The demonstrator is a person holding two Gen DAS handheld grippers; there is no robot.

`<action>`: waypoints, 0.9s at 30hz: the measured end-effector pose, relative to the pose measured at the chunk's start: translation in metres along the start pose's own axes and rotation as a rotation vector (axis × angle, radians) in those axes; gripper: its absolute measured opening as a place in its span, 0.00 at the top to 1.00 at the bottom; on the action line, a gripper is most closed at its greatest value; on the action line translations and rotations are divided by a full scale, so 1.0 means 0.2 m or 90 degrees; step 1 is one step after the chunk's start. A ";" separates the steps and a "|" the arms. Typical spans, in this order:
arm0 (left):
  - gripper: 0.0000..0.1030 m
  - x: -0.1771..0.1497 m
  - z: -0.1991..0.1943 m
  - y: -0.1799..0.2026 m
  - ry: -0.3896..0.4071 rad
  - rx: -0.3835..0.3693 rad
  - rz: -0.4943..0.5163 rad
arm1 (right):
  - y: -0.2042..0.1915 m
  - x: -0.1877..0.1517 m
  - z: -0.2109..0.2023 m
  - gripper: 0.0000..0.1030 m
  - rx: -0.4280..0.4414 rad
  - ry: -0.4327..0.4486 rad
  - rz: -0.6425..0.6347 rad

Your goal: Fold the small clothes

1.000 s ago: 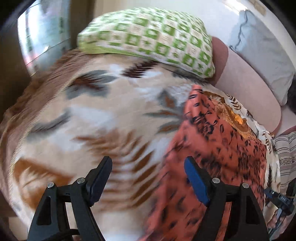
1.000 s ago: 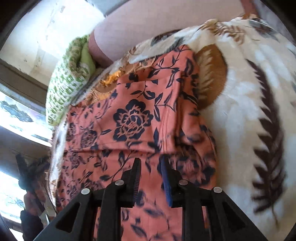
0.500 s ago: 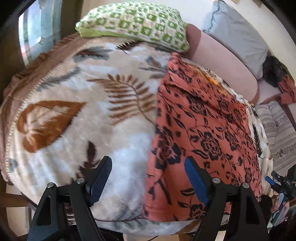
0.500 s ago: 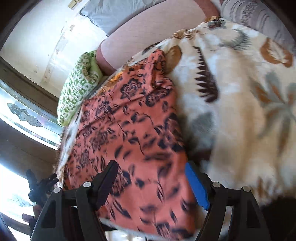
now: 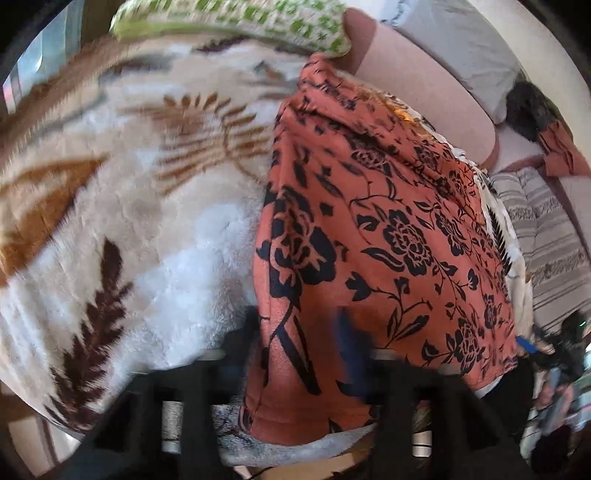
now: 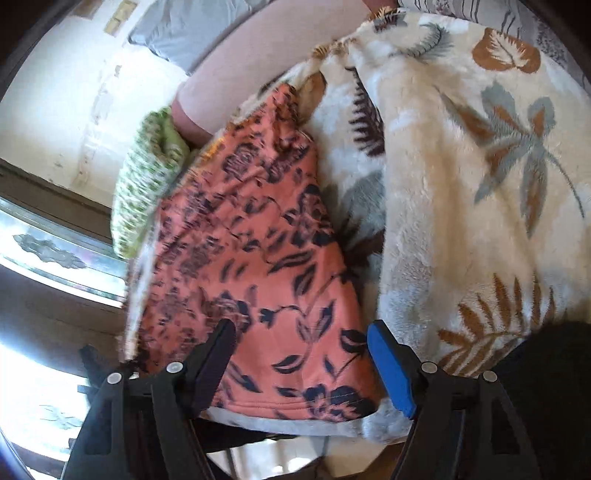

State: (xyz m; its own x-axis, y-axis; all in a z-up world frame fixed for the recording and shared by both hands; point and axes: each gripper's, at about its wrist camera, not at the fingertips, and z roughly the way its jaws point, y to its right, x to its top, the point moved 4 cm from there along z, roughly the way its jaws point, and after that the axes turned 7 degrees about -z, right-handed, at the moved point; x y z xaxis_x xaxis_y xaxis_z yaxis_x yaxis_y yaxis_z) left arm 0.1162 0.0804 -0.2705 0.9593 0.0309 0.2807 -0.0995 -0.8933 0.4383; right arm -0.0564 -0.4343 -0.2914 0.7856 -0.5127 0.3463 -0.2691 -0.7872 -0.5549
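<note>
Narrowing since half a second ago, the left tongs (image 5: pixel 295 339) are closing around the near left corner of the rust-orange floral garment (image 5: pixel 388 229), pads blurred, grip unclear. Right tongs (image 6: pixel 301 363) are gaping over its near right hem, untouching. Smooth cloth is lying flat on the plush leaf-print blanket (image 6: pixel 480 184), at the bed's near edge.

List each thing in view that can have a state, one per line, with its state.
Garment: lying flat on the blanket, near corners at the bed edge.
Blanket: spread over the bed.
Pillow: lying at the head of the bed.
Left gripper: jaws have just been closing around the garment's near left corner; blur hides whether they press it.
Right gripper: open, astride the garment's near right corner.
</note>
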 end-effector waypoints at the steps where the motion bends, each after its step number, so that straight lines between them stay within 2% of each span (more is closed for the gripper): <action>1: 0.40 0.00 0.00 0.00 0.003 -0.018 -0.010 | 0.01 0.00 0.03 0.28 -0.004 -0.006 0.004; 3: 0.40 0.00 0.00 0.01 0.004 -0.019 0.001 | 0.03 -0.02 0.09 0.31 -0.002 -0.022 0.018; 4: 0.40 0.00 0.01 0.02 0.004 -0.013 0.012 | 0.04 -0.03 0.12 0.36 0.001 -0.032 0.021; 5: 0.45 0.00 0.01 0.03 0.006 -0.007 0.020 | 0.04 -0.05 0.17 0.37 0.006 -0.051 0.026; 6: 0.65 0.00 0.01 0.04 0.008 -0.009 0.026 | 0.03 -0.07 0.18 0.38 -0.001 -0.051 0.018; 7: 0.84 0.00 0.01 0.05 0.006 -0.012 0.028 | 0.01 -0.08 0.18 0.45 -0.012 -0.046 -0.006; 8: 0.86 0.00 0.02 0.05 0.005 -0.014 0.029 | -0.01 -0.08 0.18 0.52 -0.021 -0.051 -0.028; 9: 0.87 0.00 0.02 0.05 0.009 -0.013 0.030 | -0.03 -0.09 0.18 0.67 -0.030 -0.057 -0.045; 10: 0.90 0.00 0.01 0.06 0.013 -0.013 0.031 | -0.03 -0.09 0.17 0.70 -0.038 -0.060 -0.054; 13: 0.89 0.02 0.00 0.08 0.023 -0.023 0.036 | -0.02 -0.10 0.17 0.73 -0.040 -0.056 -0.060; 14: 0.83 0.02 0.01 0.09 0.029 -0.019 0.036 | -0.01 -0.11 0.18 0.73 -0.037 -0.058 -0.056; 15: 0.60 0.02 0.02 0.09 0.027 -0.014 0.031 | 0.00 -0.11 0.18 0.73 -0.033 -0.058 -0.053; 16: 0.44 0.01 0.04 0.09 0.017 -0.017 0.023 | 0.01 -0.11 0.19 0.73 -0.030 -0.059 -0.050; 17: 0.44 0.01 0.05 0.09 0.019 -0.034 0.015 | 0.01 -0.10 0.19 0.72 -0.027 -0.065 -0.049; 19: 0.49 0.00 0.05 0.11 0.040 -0.040 0.026 | -0.01 -0.10 0.18 0.71 -0.029 -0.077 -0.058; 20: 0.59 0.00 0.05 0.11 0.045 -0.035 0.036 | -0.02 -0.10 0.19 0.71 -0.038 -0.084 -0.072; 21: 0.90 0.00 0.05 0.12 0.046 -0.034 0.040 | -0.03 -0.10 0.19 0.71 -0.049 -0.088 -0.087; 23: 0.94 0.01 0.03 0.13 0.054 -0.056 0.040 | -0.06 -0.11 0.18 0.75 -0.074 -0.093 -0.113; 24: 0.93 0.02 0.01 0.14 0.062 -0.065 0.045 | -0.08 -0.10 0.18 0.80 -0.082 -0.097 -0.125; 25: 0.93 0.02 -0.01 0.15 0.068 -0.075 0.053 | -0.10 -0.10 0.17 0.90 -0.084 -0.099 -0.133; 27: 0.93 0.04 -0.06 0.17 0.080 -0.100 0.068 | -0.15 -0.08 0.14 0.90 -0.053 -0.095 -0.132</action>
State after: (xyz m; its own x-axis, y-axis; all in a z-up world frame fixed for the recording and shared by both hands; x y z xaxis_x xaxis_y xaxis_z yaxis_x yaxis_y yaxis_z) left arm 0.1162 0.0553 -0.2428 0.9015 0.0052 0.4328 -0.2477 -0.8137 0.5258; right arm -0.0454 -0.3934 -0.3012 0.9004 -0.2863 0.3277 -0.1341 -0.8989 -0.4171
